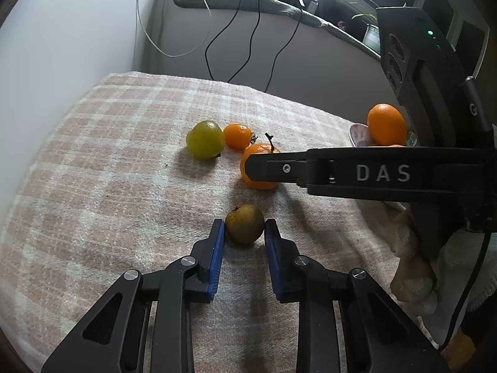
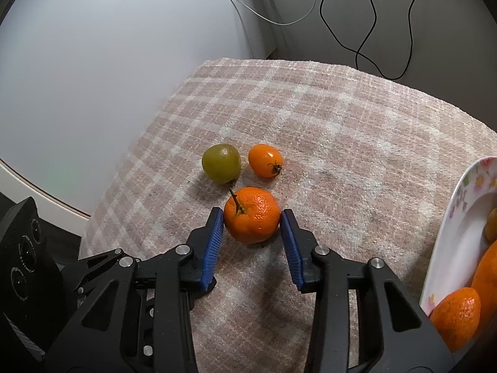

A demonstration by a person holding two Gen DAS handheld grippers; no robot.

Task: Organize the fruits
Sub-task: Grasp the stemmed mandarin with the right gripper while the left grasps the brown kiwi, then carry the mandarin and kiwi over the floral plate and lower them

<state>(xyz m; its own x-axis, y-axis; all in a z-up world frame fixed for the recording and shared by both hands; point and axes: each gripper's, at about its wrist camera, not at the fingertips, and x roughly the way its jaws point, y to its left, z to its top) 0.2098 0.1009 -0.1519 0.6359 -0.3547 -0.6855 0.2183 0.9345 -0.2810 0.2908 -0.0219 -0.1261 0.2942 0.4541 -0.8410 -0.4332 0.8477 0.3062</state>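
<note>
In the left wrist view my left gripper [image 1: 244,225] brackets a small brown fruit [image 1: 244,223] on the checked cloth; its blue pads touch or nearly touch both sides. In the right wrist view my right gripper [image 2: 252,217] brackets a stemmed mandarin [image 2: 252,219], with the pads touching or nearly touching its sides. The mandarin [image 1: 259,168] lies partly behind the right gripper's finger [image 1: 279,168] in the left view. A green fruit [image 2: 221,163] and a small orange tomato [image 2: 265,160] lie just beyond.
A flowered white plate [image 2: 450,233] at the right edge holds several orange fruits [image 2: 456,317]; one [image 1: 386,124] shows in the left wrist view. The pink checked cloth [image 2: 341,124] covers the table. Cables [image 2: 369,15] hang on the wall behind.
</note>
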